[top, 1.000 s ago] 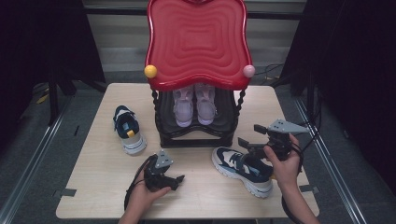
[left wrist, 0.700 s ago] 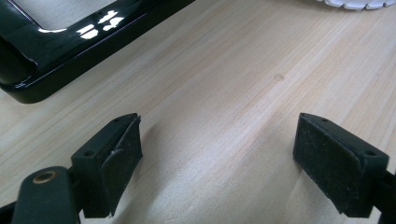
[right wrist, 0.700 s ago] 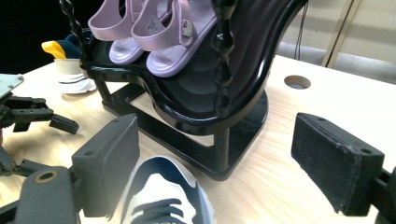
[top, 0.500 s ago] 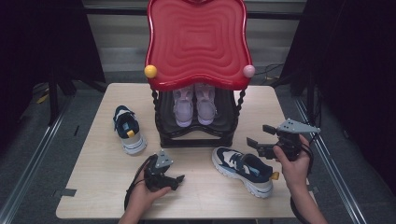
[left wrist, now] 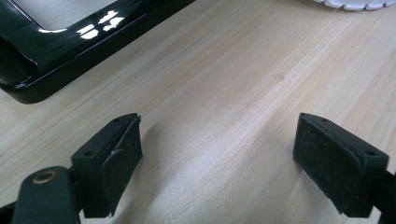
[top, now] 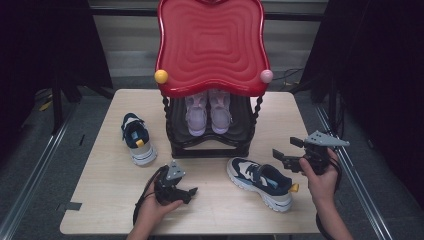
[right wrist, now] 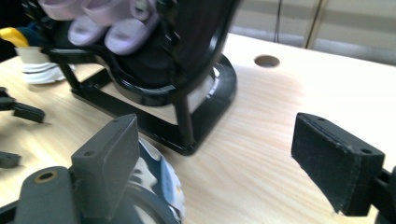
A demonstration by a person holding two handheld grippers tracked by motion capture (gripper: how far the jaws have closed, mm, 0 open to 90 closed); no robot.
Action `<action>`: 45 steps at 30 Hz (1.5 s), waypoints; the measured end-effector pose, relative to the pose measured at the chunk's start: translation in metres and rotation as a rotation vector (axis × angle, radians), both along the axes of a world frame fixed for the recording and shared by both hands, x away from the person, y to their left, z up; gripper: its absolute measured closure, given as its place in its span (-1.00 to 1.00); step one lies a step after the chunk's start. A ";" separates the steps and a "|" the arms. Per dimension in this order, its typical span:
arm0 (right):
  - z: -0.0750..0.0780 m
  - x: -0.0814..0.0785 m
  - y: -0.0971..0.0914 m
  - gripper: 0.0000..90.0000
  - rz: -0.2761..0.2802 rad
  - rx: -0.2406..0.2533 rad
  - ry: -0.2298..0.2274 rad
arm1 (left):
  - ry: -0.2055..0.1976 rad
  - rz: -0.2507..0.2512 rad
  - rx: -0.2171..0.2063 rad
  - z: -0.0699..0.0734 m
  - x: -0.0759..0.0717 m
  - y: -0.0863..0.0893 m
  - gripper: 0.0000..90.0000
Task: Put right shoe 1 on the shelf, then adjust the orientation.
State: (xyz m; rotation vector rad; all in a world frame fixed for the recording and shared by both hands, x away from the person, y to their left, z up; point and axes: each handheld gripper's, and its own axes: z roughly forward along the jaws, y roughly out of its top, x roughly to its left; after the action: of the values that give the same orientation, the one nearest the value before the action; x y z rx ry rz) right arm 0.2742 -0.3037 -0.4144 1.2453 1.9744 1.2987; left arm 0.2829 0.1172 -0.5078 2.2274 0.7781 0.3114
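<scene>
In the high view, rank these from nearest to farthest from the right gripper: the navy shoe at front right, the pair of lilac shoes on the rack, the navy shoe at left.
From the right gripper:
1. Navy shoe at front right, just beside it.
2. Pair of lilac shoes, on the black rack's shelf at centre.
3. Navy shoe at left, across the table.

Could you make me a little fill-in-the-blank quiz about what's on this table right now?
1. The pink shoes sit inside the black rack, under its ____ top.
2. The number of navy sneakers lying on the table is ____.
3. The jaws of the right gripper are ____.
4. The left gripper holds ____.

Missing words: red; two; open; nothing
</scene>
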 end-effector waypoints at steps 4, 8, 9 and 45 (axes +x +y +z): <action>-0.013 0.001 -0.010 -0.67 -0.031 -0.010 0.022 | 0.000 0.000 0.000 0.000 0.000 0.000 -0.67; -0.026 0.002 -0.017 -0.67 -0.047 -0.024 0.046 | 0.000 0.000 0.000 0.000 0.000 0.000 -0.67; -0.029 0.003 -0.018 -0.67 -0.051 -0.032 0.052 | 0.000 0.000 0.000 0.000 0.000 0.000 -0.67; -0.096 0.009 -0.038 -0.67 -0.155 -0.197 0.199 | 0.000 0.000 0.000 0.000 0.000 0.000 -0.67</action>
State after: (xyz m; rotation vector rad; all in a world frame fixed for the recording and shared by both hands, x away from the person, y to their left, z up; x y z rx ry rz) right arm 0.2831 -0.3418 -0.5103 1.4428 2.0365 0.9124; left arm 0.2828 0.1172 -0.5078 2.2270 0.7782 0.3118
